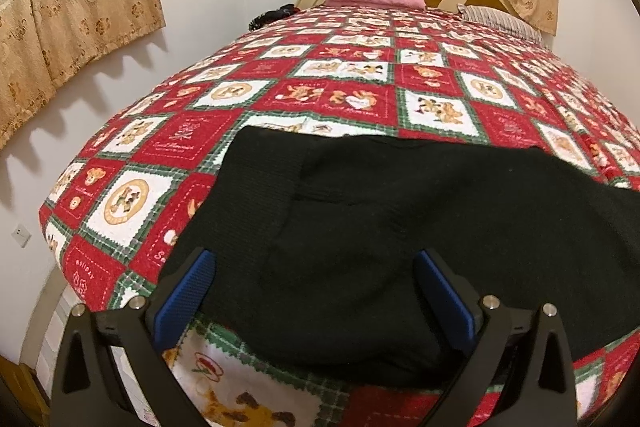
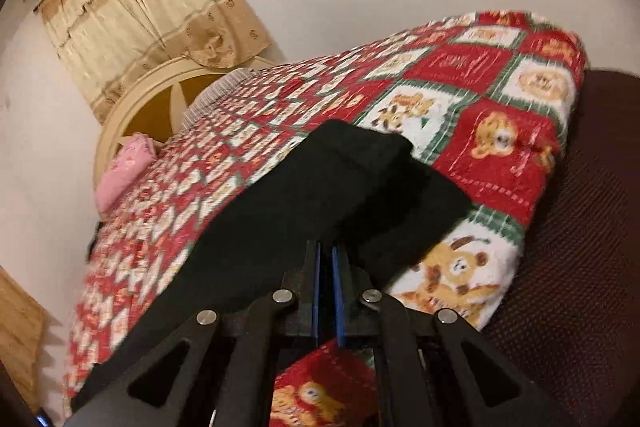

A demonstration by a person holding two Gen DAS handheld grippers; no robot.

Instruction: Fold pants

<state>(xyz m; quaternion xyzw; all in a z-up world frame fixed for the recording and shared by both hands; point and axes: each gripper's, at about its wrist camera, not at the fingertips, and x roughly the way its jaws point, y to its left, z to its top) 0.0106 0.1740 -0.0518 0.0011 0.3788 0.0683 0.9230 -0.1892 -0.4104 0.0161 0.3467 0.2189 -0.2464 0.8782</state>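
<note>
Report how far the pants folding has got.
Done: black pants lie spread on the quilt. In hand: right gripper is nearly shut on the fabric; left gripper is open over the near edge. Left: no neat finished fold shows yet.

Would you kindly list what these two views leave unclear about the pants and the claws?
- Right wrist view: motion blur; right claw nearly shut, black pants hide its tips, so grip is unconfirmed.
- Left wrist view: pants run off the right edge.
- Left claw open; fabric contact unclear.
</note>
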